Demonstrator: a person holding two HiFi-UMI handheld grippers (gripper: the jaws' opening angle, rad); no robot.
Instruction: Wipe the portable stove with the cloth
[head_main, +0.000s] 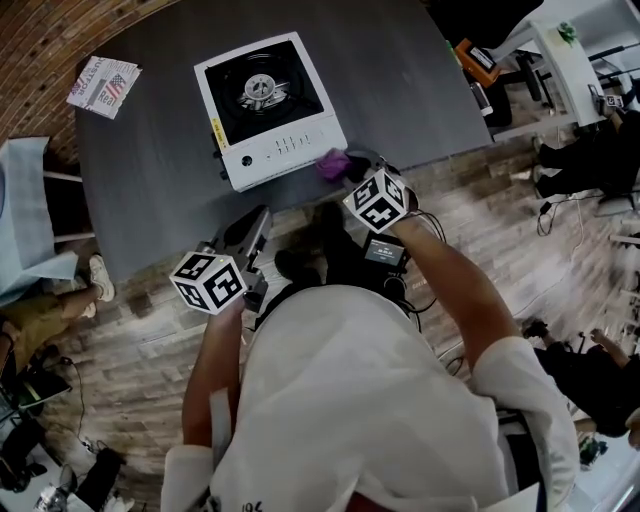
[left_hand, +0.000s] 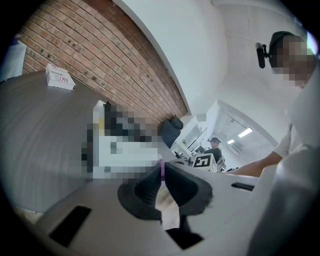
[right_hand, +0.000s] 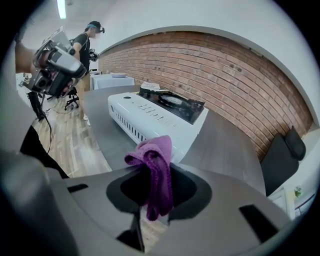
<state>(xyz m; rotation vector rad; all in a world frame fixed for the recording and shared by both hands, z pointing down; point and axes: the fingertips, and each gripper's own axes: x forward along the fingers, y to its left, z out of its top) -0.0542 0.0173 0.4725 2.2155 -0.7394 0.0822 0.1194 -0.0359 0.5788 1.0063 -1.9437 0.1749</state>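
Observation:
A white portable stove (head_main: 270, 105) with a black burner top stands on the dark grey table (head_main: 400, 70). My right gripper (head_main: 348, 168) is shut on a bunched purple cloth (head_main: 333, 163) just off the stove's near right corner, at the table's front edge. In the right gripper view the cloth (right_hand: 155, 170) hangs from between the jaws of the gripper (right_hand: 160, 165), and the stove (right_hand: 150, 117) lies close ahead. My left gripper (head_main: 262, 222) hovers at the table's front edge, below the stove. Its jaws (left_hand: 162, 172) are shut on nothing.
A printed packet (head_main: 103, 86) lies at the table's far left corner. A brick wall (right_hand: 215, 65) runs behind the table. A seated person's leg and shoe (head_main: 98, 278) are at the left. Cluttered desks (head_main: 560, 50) stand at the right, over wooden floor (head_main: 500, 230).

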